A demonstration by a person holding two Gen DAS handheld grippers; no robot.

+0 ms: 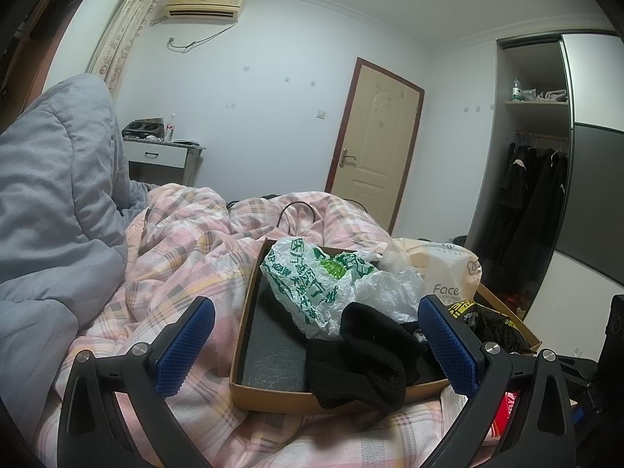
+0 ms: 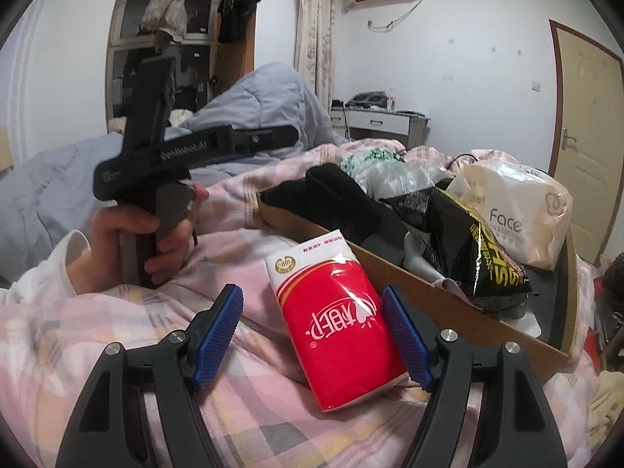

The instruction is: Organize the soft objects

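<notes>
On the pink checked bed (image 2: 117,331), the left tongs (image 1: 316,335) are held open before the cardboard box (image 1: 273,394) of bags and black cloth (image 1: 362,358). Beside the box's near edge, the red tissue pack (image 2: 343,323) is straddled by the open right tongs (image 2: 312,327), ungripped.

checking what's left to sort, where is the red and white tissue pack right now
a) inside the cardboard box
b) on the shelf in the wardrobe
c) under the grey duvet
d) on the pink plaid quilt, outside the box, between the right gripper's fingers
d: the red and white tissue pack lies on the pink plaid quilt beside the cardboard box, between the open blue pads of the right gripper, which do not clamp it.
</notes>
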